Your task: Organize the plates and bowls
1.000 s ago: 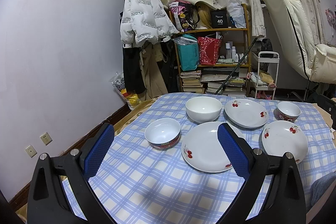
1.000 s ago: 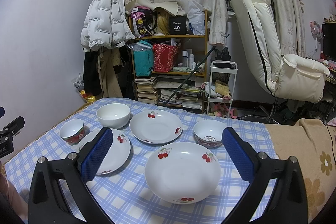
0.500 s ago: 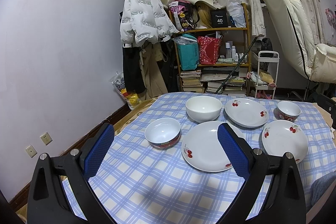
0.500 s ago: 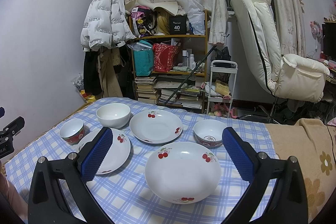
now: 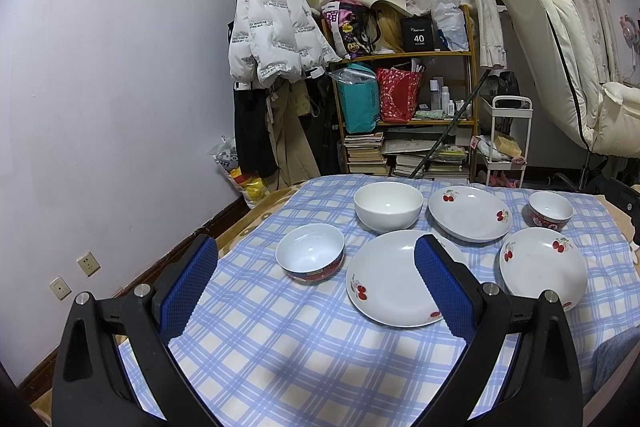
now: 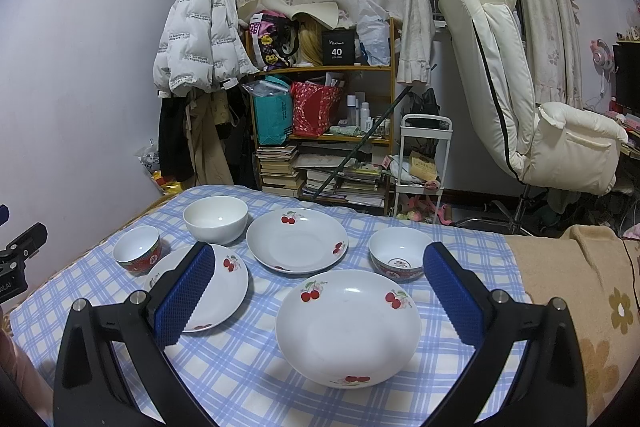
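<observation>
Three glossy round cherry plates (image 6: 348, 325) and three bowls (image 6: 215, 219) sit apart on the checked cloth (image 5: 280, 355), around the middle plate (image 6: 297, 241). Both the left gripper (image 5: 316, 279) and right gripper (image 6: 316, 291) gape wide, empty, over bare cloth at its near edge.

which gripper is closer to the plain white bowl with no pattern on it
Left. The left gripper hovers open short of the small red-rimmed bowl, with the plain white bowl just beyond. The right gripper, also open, sits over the near cherry plate, the bowl far off to its left.
</observation>
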A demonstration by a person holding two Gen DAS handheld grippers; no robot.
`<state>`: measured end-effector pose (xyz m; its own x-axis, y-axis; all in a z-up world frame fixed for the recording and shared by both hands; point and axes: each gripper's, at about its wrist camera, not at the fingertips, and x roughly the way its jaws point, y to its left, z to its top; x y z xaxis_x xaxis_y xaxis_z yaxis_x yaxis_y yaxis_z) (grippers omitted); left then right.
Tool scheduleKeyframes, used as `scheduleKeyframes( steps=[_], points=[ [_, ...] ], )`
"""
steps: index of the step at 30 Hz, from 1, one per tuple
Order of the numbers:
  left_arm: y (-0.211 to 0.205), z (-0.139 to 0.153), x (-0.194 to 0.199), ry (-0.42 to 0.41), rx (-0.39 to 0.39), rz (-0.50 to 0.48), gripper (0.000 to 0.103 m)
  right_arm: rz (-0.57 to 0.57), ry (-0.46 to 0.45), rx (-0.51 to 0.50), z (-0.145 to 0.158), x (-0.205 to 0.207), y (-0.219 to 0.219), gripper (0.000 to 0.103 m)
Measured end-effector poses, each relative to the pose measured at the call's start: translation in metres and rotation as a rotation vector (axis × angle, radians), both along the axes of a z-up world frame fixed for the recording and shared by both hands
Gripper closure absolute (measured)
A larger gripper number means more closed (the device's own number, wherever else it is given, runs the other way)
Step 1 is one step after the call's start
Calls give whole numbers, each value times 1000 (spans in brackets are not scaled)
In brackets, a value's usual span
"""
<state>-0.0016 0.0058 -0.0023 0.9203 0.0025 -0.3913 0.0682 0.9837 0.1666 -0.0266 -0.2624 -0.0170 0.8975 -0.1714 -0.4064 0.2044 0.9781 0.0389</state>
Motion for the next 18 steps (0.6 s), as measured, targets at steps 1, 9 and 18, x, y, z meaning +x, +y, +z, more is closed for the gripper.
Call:
scheduleKeyframes(
  steps=[1,9,18],
  points=[
    [1,0,0,0,0,0,6,0,0,0,0,0,0,0],
    [0,0,0,1,0,-1,6,0,1,0,0,0,0,0],
    [0,-8,8,34,27,20,6,33,4,16,-1,2,-1,0]
  ],
)
